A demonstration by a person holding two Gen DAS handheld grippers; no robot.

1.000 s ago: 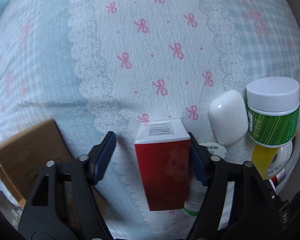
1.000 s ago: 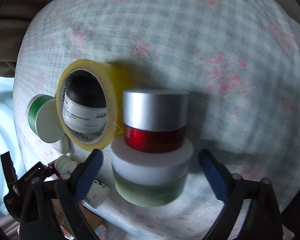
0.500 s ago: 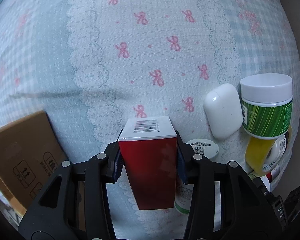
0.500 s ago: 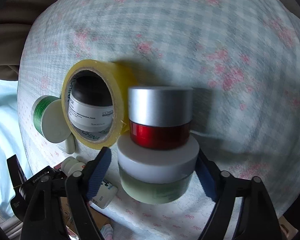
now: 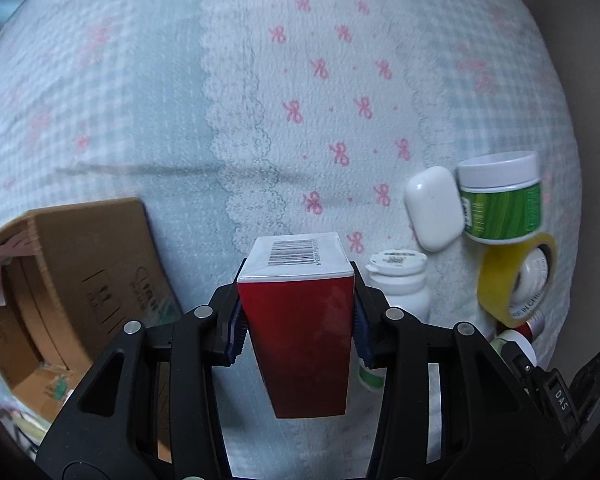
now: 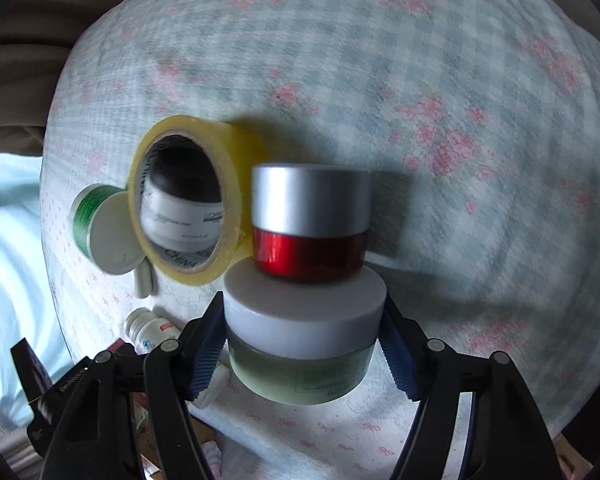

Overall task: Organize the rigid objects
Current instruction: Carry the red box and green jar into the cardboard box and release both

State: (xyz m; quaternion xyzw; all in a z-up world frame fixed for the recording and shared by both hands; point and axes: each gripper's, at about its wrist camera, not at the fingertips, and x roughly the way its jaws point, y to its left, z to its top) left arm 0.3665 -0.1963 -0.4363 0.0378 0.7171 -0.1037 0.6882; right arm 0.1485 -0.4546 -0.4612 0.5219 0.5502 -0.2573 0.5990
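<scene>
Jaws pinch red box (image 5: 300,320); only right view shows gripped green jar (image 6: 300,364).

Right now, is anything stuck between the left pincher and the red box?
No. The left gripper has both blue pads pressed right against the sides of the red box, so nothing is between them. The white pill bottle stands just to the right, behind the gripper's finger, not in the grip.

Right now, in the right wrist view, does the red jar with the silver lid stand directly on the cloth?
No, the red jar with the silver lid stands on the white lid of the pale green jar.
</scene>
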